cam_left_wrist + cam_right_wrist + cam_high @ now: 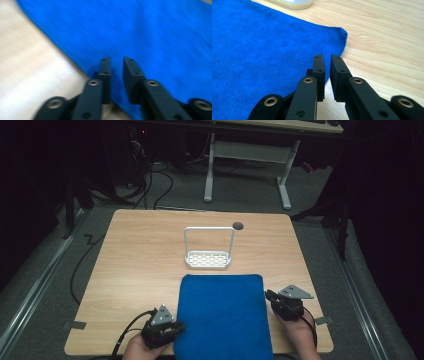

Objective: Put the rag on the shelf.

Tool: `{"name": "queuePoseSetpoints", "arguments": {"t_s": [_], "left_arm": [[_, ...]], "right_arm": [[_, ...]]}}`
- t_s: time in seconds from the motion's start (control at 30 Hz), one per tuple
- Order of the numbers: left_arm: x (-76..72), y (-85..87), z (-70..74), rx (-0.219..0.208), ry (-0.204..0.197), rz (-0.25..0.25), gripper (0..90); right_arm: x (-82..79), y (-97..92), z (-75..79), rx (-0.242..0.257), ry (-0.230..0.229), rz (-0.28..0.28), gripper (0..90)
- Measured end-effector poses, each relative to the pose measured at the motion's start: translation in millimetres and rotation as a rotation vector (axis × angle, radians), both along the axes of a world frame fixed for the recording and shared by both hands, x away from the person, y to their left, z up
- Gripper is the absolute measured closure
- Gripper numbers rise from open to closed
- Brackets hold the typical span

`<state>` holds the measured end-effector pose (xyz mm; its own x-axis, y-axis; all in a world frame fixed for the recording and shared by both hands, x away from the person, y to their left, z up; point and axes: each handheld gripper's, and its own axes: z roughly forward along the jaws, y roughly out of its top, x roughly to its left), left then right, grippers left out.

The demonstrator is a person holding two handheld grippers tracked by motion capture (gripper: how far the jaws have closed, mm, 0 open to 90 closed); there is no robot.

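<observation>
A blue cloth (224, 315) lies flat on the wooden desk (135, 270), at the near middle, and its near edge runs out of the high view at the bottom, so that end is cut off. The left claw (176, 326) sits at the cloth's left border near the near corner, with the hand (137, 350) behind it only partly in frame. In the left gripper view the picture is smeared with blur: the 2 jaws stand a little apart over the cloth's edge (155, 37), and nothing seems to be pinched between them, though the blur makes that hard to be sure of. The right claw (270, 296) rests at the cloth's right border, farther up the desk than the left one, and its hand (300, 332) is likewise clipped by the frame. In the right gripper view its jaws stand close with a narrow gap, the left jaw over the cloth's edge (262, 62) and the right one over bare wood; no fabric shows in the gap. Beyond the cloth stands a white wire rack (208, 251) with a tall handle, just clear of the far edge; its base (292, 3) is cut off at the top of the right gripper view. A small dark hole (238, 225) marks the desk behind it.
</observation>
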<state>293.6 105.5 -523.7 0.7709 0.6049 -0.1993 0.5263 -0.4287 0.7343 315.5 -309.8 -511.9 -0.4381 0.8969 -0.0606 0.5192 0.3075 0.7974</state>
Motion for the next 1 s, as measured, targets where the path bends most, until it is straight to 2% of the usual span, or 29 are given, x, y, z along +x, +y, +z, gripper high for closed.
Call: {"name": "queuePoseSetpoints", "arguments": {"t_s": [0.07, 0.1, 0.17, 0.23, 0.3, 0.33, 0.43, 0.6, 0.67, 0.7, 0.83, 0.9, 1.0], "left_arm": [[18.4, -2.0, 1.3, -0.030, 0.004, 0.020, 70.8], [27.4, -4.3, 1.6, -0.029, -0.005, 0.032, 69.7], [45.2, -10.6, 1.7, -0.015, -0.024, 0.056, 69.2], [61.7, -17.1, -0.8, -0.003, -0.023, 0.076, 68.9], [69.7, -19.9, -4.6, 0.025, -0.018, 0.085, 68.6], [71.3, -19.5, -6.8, 0.023, -0.020, 0.086, 69.0], [69.2, -16.6, -6.7, 0.028, -0.023, 0.091, 71.0], [60.2, -4.8, -6.6, 0.041, -0.030, 0.086, 72.3], [54.1, 2.4, -6.3, 0.047, -0.035, 0.083, 72.5], [51.6, 7.0, -6.3, 0.049, -0.036, 0.081, 72.8], [41.7, 27.6, -8.8, 0.004, -0.014, 0.091, 72.8], [37.6, 38.8, -9.7, -0.030, 0.021, 0.102, 73.0], [29.3, 46.2, -8.5, -0.021, 0.028, 0.096, 73.0]], "right_arm": [[1.5, 3.2, -0.4, -0.002, 0.003, 0.007, 83.5], [2.9, 4.5, -1.0, -0.007, 0.006, 0.016, 83.5], [6.4, 8.5, -2.6, -0.015, 0.014, 0.026, 83.5], [12.4, 12.5, -5.5, -0.007, 0.034, 0.030, 83.6], [18.1, 16.6, -8.8, -0.028, 0.048, 0.036, 83.8], [20.0, 17.9, -9.7, -0.036, 0.055, 0.038, 84.2], [26.8, 22.5, -13.9, -0.058, 0.095, 0.034, 85.9], [24.6, 30.6, -15.0, -0.052, 0.112, 0.048, 88.2], [20.7, 38.0, -14.9, -0.050, 0.114, 0.073, 88.3], [14.4, 48.6, -14.3, -0.049, 0.124, 0.103, 88.2], [6.5, 62.8, -13.4, -0.067, 0.127, 0.148, 88.1], [1.3, 73.0, -12.4, -0.081, 0.133, 0.172, 88.1], [-3.3, 80.3, -11.4, -0.099, 0.135, 0.185, 88.1]]}}
